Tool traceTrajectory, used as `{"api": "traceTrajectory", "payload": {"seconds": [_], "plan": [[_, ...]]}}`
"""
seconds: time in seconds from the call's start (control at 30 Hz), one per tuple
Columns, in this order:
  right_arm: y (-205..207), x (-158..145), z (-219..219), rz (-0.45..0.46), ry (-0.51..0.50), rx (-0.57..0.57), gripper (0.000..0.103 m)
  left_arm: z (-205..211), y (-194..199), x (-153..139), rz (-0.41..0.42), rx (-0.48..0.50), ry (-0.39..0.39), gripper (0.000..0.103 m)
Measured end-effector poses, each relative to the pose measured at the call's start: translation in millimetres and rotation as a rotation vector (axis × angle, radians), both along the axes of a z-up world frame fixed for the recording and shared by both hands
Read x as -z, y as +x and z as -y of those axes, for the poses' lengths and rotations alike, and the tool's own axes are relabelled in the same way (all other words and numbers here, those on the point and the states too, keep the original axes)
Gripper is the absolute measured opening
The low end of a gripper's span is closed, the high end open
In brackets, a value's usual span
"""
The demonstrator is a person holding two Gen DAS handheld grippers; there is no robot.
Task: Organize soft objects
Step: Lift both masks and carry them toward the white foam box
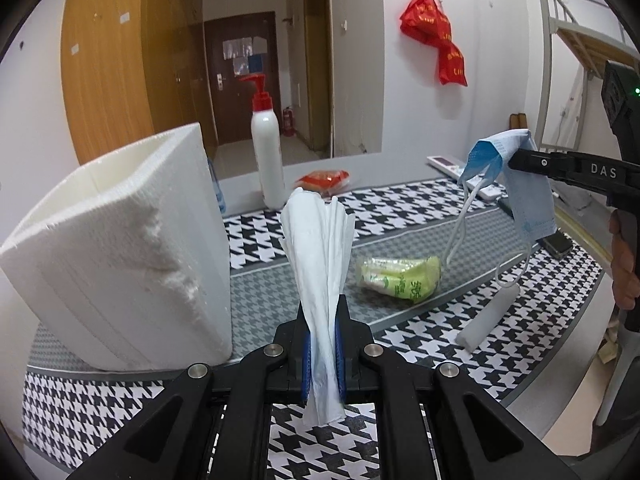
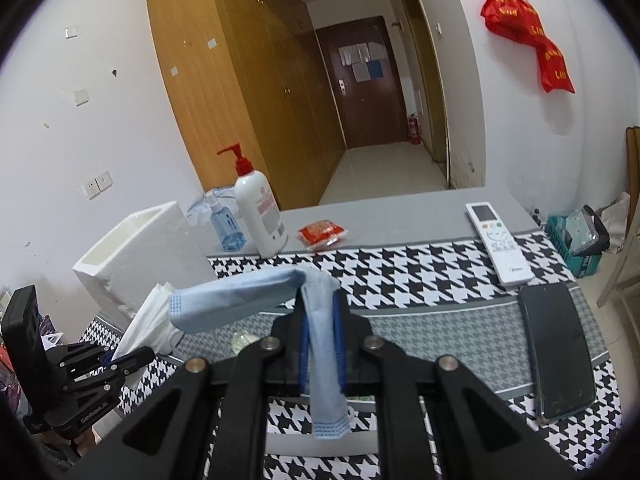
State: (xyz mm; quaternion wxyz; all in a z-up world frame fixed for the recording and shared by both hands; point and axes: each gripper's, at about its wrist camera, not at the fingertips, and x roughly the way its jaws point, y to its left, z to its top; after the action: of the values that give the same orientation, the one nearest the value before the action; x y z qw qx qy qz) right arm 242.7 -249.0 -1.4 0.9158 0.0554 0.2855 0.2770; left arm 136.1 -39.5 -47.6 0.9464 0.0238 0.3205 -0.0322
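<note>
Aloft, both claws loaded. Left claw (image 1: 323,334) clamped on a white tissue (image 1: 318,248), its bunched end fanning upward, just beside the white foam box (image 1: 120,248). Right claw (image 2: 320,330) pinched on a blue face mask (image 2: 240,300), folded over the fingers, ear loops dangling above the houndstooth tabletop (image 1: 420,200). Green packet (image 1: 400,276) lies below on the cloth.

A pump bottle (image 2: 260,216), remote (image 2: 498,242) and phone (image 2: 558,350) sit on the table (image 2: 400,220).
</note>
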Motion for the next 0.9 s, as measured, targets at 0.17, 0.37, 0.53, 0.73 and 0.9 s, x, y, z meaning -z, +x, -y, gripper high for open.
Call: {"api": "traceTrajectory", "payload": {"seconds": [0.17,0.37,0.53,0.73,0.9], "plan": [[-5.5,-6.6,-3.3,0.016,0.004,0.000,0.014,-1.4,-3.5,-10.5,0.034,0.008,0.002,0.010],[-16.7,-16.2,-10.4,0.054,0.016,-0.015,0.014,-4.1,-6.5,-22.3,0.068,0.010,0.008,0.010],[-24.7,-21.3,-17.0,0.079,0.026,-0.025,0.014,-9.2,-10.1,-34.9,0.110,0.010,0.012,0.010],[-29.6,-28.8,-26.3,0.100,0.040,-0.023,0.014,-19.7,-15.7,-51.0,0.169,0.004,0.014,0.010],[-33.7,-34.4,-35.7,0.120,0.041,-0.031,0.014,-28.3,-23.1,-59.6,0.209,-0.002,0.019,0.010]]}}
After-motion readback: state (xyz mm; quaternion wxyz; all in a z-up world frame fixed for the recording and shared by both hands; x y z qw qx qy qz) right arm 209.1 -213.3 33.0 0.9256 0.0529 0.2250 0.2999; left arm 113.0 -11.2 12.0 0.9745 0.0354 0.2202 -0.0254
